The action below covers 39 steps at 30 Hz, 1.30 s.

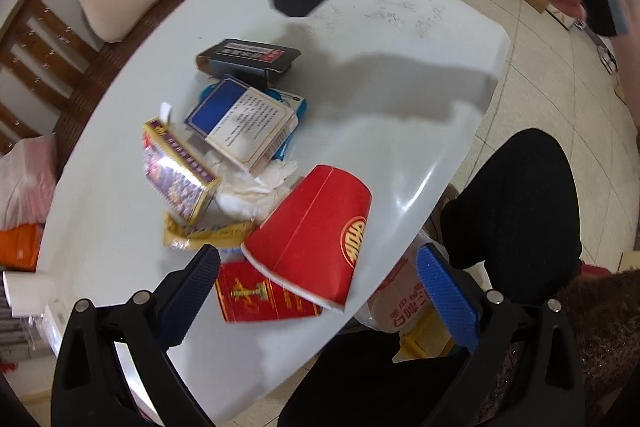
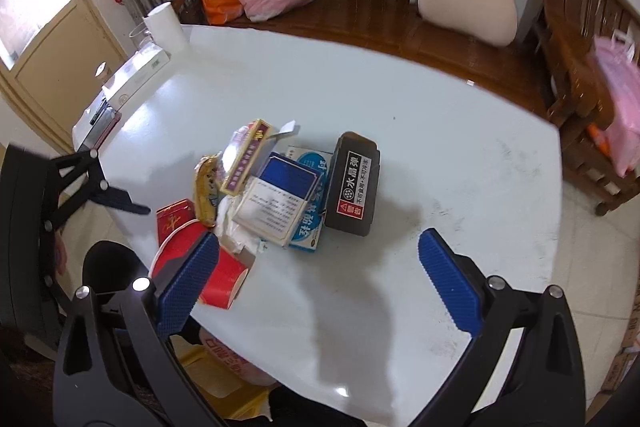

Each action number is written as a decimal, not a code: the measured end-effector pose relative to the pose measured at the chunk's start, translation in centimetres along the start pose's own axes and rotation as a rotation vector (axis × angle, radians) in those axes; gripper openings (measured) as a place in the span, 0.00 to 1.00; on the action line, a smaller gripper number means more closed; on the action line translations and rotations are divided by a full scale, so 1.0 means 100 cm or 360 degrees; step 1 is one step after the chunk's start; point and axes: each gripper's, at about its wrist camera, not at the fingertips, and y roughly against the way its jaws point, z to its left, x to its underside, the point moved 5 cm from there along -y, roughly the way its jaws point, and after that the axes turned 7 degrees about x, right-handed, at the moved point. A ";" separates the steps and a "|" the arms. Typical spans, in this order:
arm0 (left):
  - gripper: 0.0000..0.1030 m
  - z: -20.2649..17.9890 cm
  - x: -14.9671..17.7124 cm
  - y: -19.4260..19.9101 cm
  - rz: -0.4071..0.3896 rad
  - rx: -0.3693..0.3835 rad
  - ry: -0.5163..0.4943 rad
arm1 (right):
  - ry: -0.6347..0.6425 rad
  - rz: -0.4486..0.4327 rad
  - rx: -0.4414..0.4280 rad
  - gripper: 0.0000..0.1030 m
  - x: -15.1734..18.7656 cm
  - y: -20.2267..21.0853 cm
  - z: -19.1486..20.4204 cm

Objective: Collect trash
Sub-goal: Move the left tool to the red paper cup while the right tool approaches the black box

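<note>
Trash pile (image 1: 248,155) lies on the white table (image 1: 400,47); both tongs spread, empty.

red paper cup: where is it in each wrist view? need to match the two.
Left wrist: red paper cup lies on its side at lower centre, between the open left gripper fingers, near the table edge.
Right wrist: cup at lower left, partly behind the right gripper finger.
Shared landmark: the blue-and-white box in the pile.
</note>
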 end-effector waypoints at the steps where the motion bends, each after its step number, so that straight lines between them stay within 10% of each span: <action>1: 0.94 0.001 -0.002 -0.004 0.0006 0.0007 -0.0015 | -0.0015 0.0015 -0.0013 0.95 -0.001 -0.006 -0.003; 39: 0.94 0.020 -0.013 -0.084 0.0254 0.0254 -0.0024 | -0.0065 0.0305 -0.0054 0.95 -0.012 -0.117 -0.035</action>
